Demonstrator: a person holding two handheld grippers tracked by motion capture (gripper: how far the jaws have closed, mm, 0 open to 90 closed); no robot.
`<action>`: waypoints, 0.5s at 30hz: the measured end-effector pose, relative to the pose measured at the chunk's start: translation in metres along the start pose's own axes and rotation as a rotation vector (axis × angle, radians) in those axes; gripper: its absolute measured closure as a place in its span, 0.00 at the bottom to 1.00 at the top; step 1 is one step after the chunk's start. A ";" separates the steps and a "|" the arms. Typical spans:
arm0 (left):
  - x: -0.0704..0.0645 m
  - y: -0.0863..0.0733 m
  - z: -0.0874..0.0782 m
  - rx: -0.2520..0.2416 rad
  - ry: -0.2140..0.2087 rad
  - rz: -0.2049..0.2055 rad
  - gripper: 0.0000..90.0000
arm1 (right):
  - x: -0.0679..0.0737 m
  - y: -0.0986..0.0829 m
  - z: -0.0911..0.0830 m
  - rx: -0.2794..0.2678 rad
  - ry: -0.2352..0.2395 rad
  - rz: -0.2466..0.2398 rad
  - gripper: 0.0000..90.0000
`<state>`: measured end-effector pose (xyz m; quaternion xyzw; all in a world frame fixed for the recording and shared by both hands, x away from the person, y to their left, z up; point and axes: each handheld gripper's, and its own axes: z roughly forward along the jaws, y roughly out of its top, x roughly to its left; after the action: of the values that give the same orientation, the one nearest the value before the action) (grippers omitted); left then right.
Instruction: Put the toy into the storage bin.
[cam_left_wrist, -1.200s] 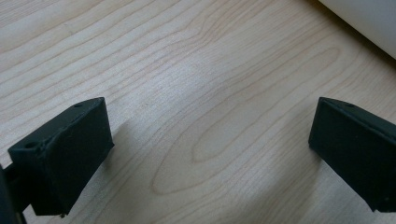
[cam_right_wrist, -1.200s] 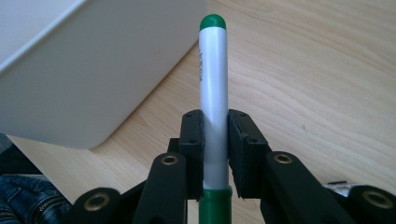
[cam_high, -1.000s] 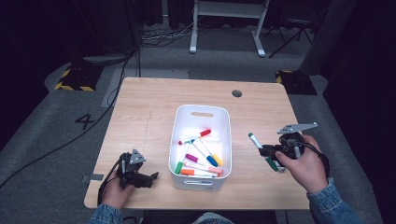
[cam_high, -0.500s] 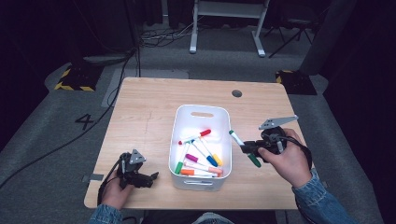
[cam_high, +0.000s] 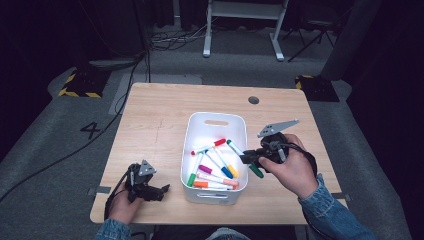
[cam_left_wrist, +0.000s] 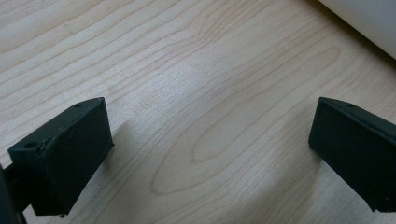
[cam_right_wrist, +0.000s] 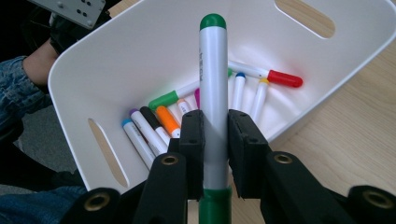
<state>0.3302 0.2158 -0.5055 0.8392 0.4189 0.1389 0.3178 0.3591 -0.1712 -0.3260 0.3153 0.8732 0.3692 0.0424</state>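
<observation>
In the high view, the right gripper (cam_high: 248, 159) sits right of centre in the frame, at the right rim of the white plastic bin (cam_high: 216, 120). Its jaws are clamped on a white marker with green cap and green end (cam_high: 243, 158), which slants from above the bin's interior down to just outside the right wall. In the right gripper view the same marker (cam_right_wrist: 213, 93) stands upright in the middle of the frame, pinched at its lower barrel between the two black pads (cam_right_wrist: 193, 140), its green cap pointing at the far wall of the bin (cam_right_wrist: 154, 42). Under it, in the bin, lie other loose markers: one with a red cap (cam_right_wrist: 284, 78) at right, an orange one (cam_right_wrist: 167, 121) and a blue-tipped one (cam_right_wrist: 135, 136) at lower left.

The left gripper (cam_high: 159, 191) rests at the lower left of the high view, on the light wooden table (cam_high: 155, 115), just beside the bin's left wall and apart from it. In the left gripper view its jaws stand wide apart over bare wood grain (cam_left_wrist: 201, 116), holding nothing, with a strip of the bin's white wall (cam_left_wrist: 369, 18) in the upper right corner.
</observation>
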 end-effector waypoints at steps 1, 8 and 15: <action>0.000 0.000 0.000 0.000 0.000 0.000 0.00 | 0.002 0.001 0.001 0.001 0.001 0.007 0.86; 0.000 0.000 0.000 -0.002 0.001 0.000 0.00 | 0.008 0.008 0.006 -0.002 0.025 -0.005 0.86; 0.000 0.000 0.000 0.000 0.000 0.000 0.00 | 0.011 0.012 0.010 -0.016 0.044 -0.006 0.86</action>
<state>0.3302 0.2158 -0.5055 0.8392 0.4189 0.1388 0.3177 0.3596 -0.1519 -0.3232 0.3040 0.8720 0.3829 0.0267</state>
